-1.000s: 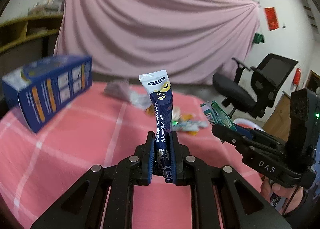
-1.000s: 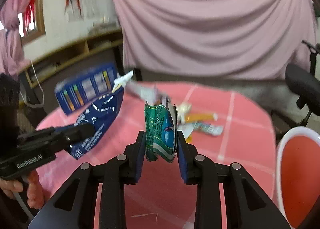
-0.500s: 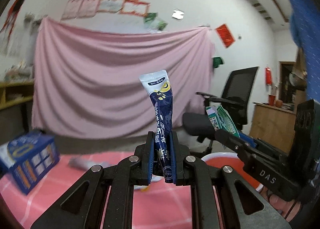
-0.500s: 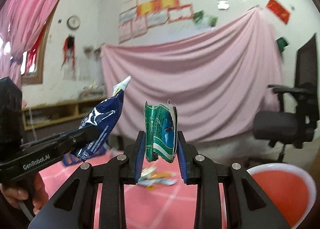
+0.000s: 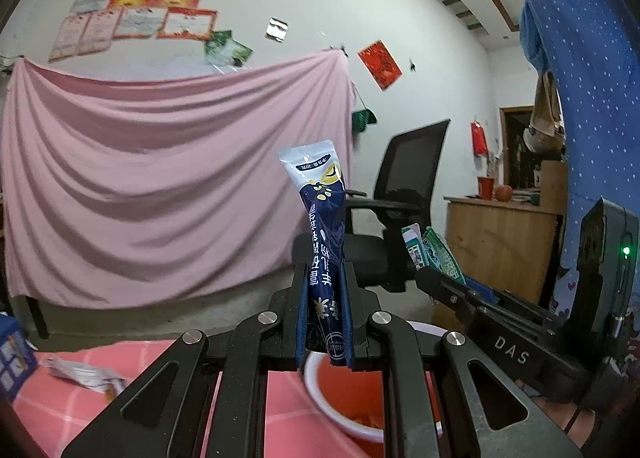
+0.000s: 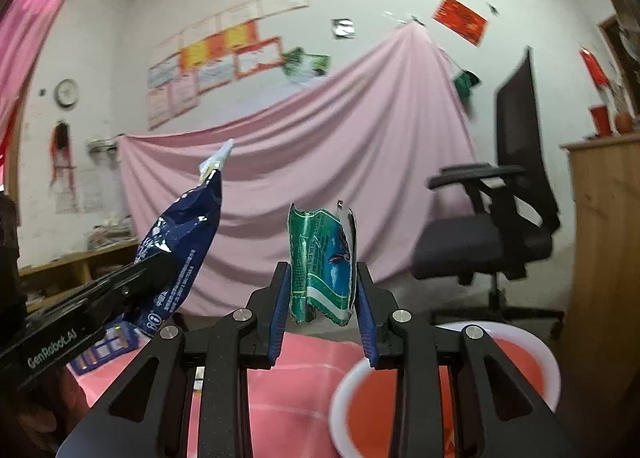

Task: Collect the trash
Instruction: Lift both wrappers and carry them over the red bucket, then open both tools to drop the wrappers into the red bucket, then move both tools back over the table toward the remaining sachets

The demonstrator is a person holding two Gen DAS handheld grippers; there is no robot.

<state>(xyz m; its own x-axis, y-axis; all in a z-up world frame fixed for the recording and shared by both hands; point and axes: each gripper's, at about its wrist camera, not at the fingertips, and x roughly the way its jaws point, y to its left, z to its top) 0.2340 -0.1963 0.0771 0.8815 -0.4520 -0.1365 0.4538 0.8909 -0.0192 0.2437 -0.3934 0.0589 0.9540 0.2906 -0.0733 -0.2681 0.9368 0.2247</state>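
- The pink sheet (image 5: 160, 194) hung on the far wall fills most of both views; the papers pinned above it are too blurred to read.
- The black office chair (image 6: 504, 242) stands on the floor past the table; in the left wrist view the sachet and gripper cover part of it.
- The pink checked table (image 5: 60, 414) is cut off at the bottom by both grippers' frames.
- The red basin with a white rim (image 6: 532, 354) sits low at the right, half hidden behind the right gripper's arms.
- The right gripper (image 6: 322, 306), marked "DAS" on its side in the left wrist view, is closed on the torn green wrapper (image 6: 320, 262), which stands upright; its print is not legible.
- The left gripper (image 5: 325, 310), marked "GenRobot.AI" in the right wrist view, is clamped narrowly on the dark blue sachet (image 5: 325, 242), long axis upright, white sealed end on top; its writing cannot be read.
- A blue box (image 5: 12, 354) is cut by the left edge.
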